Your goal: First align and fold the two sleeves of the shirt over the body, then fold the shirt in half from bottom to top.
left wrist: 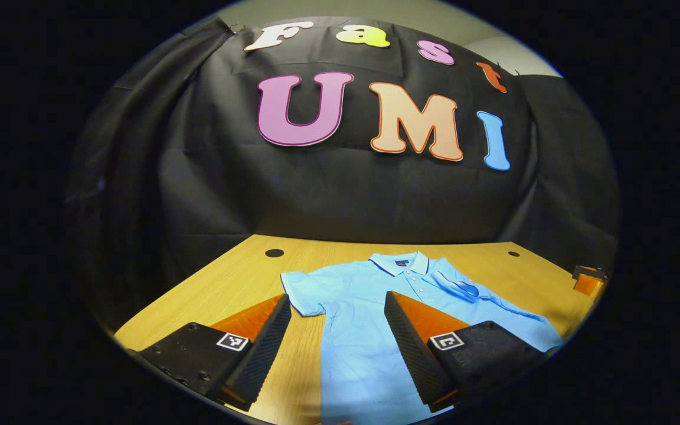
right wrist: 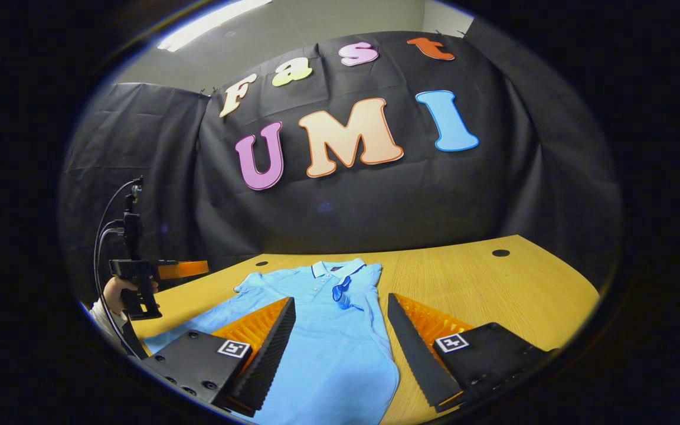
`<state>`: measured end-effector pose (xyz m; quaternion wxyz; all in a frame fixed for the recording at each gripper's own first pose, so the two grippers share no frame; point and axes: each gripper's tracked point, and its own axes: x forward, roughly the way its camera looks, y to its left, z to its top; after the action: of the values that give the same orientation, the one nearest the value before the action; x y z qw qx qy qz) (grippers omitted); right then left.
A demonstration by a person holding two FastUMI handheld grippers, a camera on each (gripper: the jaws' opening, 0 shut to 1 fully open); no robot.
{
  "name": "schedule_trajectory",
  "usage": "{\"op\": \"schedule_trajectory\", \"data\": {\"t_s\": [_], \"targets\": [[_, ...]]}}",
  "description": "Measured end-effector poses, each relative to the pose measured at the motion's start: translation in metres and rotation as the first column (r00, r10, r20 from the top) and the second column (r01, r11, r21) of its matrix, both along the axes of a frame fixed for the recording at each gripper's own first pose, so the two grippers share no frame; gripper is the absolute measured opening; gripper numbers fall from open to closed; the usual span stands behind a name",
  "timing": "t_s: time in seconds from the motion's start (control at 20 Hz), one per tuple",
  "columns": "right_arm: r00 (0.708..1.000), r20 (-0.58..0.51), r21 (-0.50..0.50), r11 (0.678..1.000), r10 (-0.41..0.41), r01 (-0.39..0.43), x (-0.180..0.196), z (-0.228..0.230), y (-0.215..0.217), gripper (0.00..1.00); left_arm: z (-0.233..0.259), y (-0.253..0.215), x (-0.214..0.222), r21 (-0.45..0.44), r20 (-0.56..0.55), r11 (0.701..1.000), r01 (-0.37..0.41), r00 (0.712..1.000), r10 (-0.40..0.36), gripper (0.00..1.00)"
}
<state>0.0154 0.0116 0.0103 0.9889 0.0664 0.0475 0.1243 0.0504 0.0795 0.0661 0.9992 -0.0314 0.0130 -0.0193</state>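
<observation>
A light blue polo shirt (left wrist: 352, 330) lies face up on the wooden table (left wrist: 234, 283), collar at the far end. In the left gripper view its left-hand sleeve (left wrist: 303, 292) is spread flat, and the other sleeve (left wrist: 461, 288) lies folded over the chest. My left gripper (left wrist: 336, 297) hovers open above the shirt's near left part, with nothing between its fingers. My right gripper (right wrist: 340, 300) is open too, over the shirt (right wrist: 328, 348) near its straight right edge, with the folded sleeve (right wrist: 341, 293) ahead. The left gripper (right wrist: 157, 270) also appears at the far left, held by a hand (right wrist: 114, 293).
Bare wood of the table (right wrist: 493, 283) stretches to the right of the shirt. Small round holes (left wrist: 274, 252) (right wrist: 500, 252) sit near the far corners. The black cloth wall hangs just behind the table. The right gripper (left wrist: 587, 281) shows at the far right edge of the left gripper view.
</observation>
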Motion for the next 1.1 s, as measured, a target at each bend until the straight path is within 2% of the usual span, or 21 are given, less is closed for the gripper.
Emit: {"op": "schedule_trajectory", "data": {"t_s": [0.2, 0.3, 0.5, 0.85, 1.1], "targets": [[0.999, -0.009, -0.042, 0.998, -0.039, 0.038, -0.001, -0.01, -0.013, 0.98, 0.002, 0.007, 0.034, -0.028, -0.062, 0.999, 0.045, 0.997, -0.046, 0.95], [0.998, -0.012, -0.079, 0.995, -0.061, 0.06, 0.0, -0.013, -0.018, 0.98, 0.001, 0.014, 0.056, -0.019, -0.089, 0.999, 0.047, 0.995, -0.049, 0.95], [0.998, -0.011, -0.08, 0.995, -0.059, 0.058, -0.002, -0.015, -0.018, 0.98, -0.011, 0.025, 0.098, 0.011, -0.151, 0.998, 0.064, 0.987, -0.061, 0.95], [0.996, -0.026, -0.083, 0.993, -0.085, 0.082, -0.005, -0.024, -0.03, 0.98, -0.065, 0.052, 0.146, -0.012, -0.304, 1.0, 0.003, 0.953, -0.006, 0.95], [0.993, -0.042, -0.055, 0.992, -0.114, 0.112, -0.01, -0.029, -0.046, 0.98, -0.09, 0.065, 0.162, -0.008, -0.369, 1.0, -0.026, 0.929, 0.021, 0.93]]}}
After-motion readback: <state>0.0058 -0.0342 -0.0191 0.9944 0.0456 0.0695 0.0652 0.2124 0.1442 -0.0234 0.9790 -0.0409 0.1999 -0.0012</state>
